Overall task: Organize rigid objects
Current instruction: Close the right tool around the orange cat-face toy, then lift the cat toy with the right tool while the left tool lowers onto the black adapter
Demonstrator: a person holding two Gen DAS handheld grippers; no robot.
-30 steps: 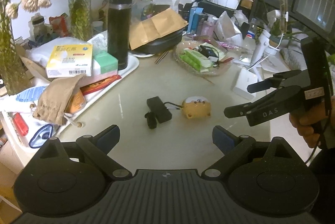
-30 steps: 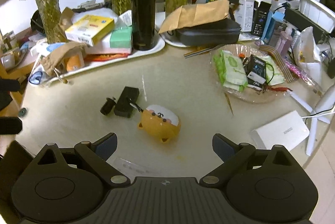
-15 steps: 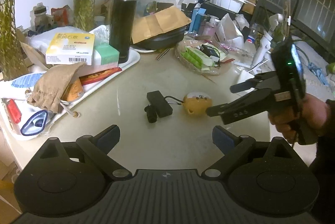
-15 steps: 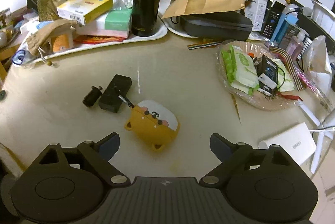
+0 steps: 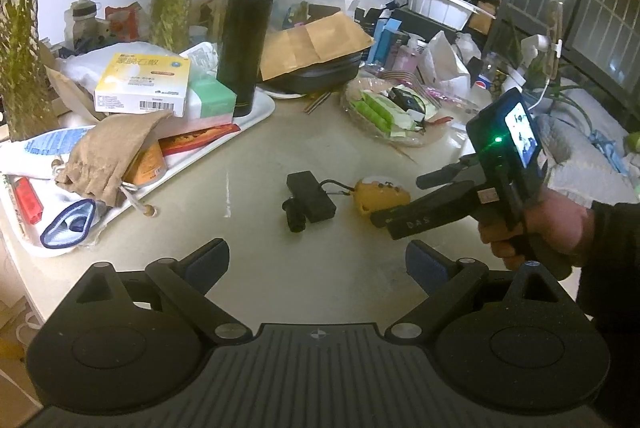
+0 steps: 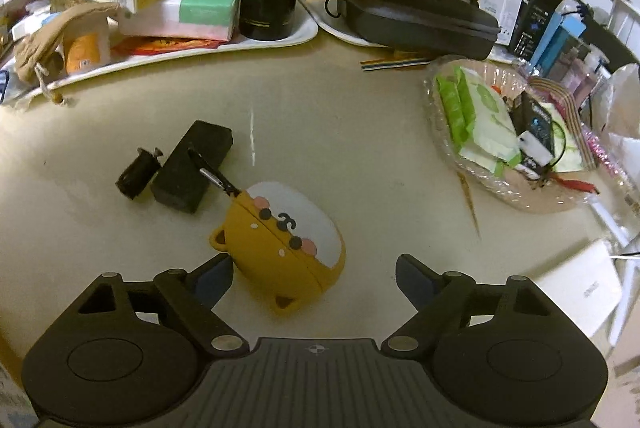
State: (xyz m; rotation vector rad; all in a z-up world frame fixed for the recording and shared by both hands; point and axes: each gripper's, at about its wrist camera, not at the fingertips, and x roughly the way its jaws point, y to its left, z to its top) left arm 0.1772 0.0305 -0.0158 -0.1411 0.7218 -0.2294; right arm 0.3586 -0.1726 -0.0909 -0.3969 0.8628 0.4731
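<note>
Right gripper (image 6: 314, 274) is held spread wide, nothing gripped, w/ the yellow case (image 6: 282, 242) on the table (image 6: 360, 155) just ahead, near its left finger. Case is judged light, rubbery-skinned, grippy; best pinched across the flat sides. Left gripper (image 5: 318, 256) is spread too.

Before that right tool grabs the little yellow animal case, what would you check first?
1. Right tool open: ok.
2. Yellow animal-face case between its fingers: not ok, only its left edge is near the left finger.
3. Case free of the tool's grip: ok.
4. Clip cord lying over the black box: not ok, may drag it.
5. Left tool open and clear: ok.
</note>
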